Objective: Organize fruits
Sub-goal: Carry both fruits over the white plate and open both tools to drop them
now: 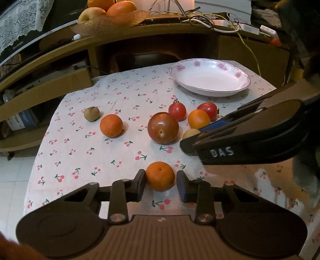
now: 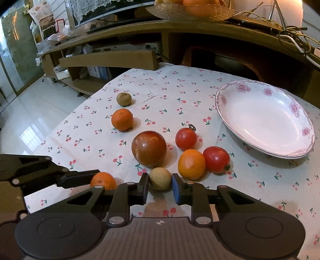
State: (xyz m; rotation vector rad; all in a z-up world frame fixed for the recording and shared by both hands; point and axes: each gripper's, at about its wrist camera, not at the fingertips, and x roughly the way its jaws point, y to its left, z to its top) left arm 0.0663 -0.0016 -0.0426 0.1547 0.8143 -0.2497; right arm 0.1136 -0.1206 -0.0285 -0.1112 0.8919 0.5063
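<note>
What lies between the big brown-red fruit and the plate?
Two red tomatoes and an orange fruit lie between the big fruit and the plate, then bare cloth; clearest in the right wrist view.

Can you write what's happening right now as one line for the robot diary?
left gripper: open around orange | right gripper: open around tan fruit | plate: empty

1. The small pale tan round fruit (image 1: 191, 133), just right of the large reddish-brown round fruit (image 1: 163, 128), is mostly hidden behind the black right gripper (image 1: 187, 145).
2. Beyond that large fruit, the woven basket of oranges (image 2: 190, 9) is cut off by the top edge.
3. The left gripper (image 2: 94, 178) covers the lower part of a small orange mandarin (image 2: 103, 180).
</note>
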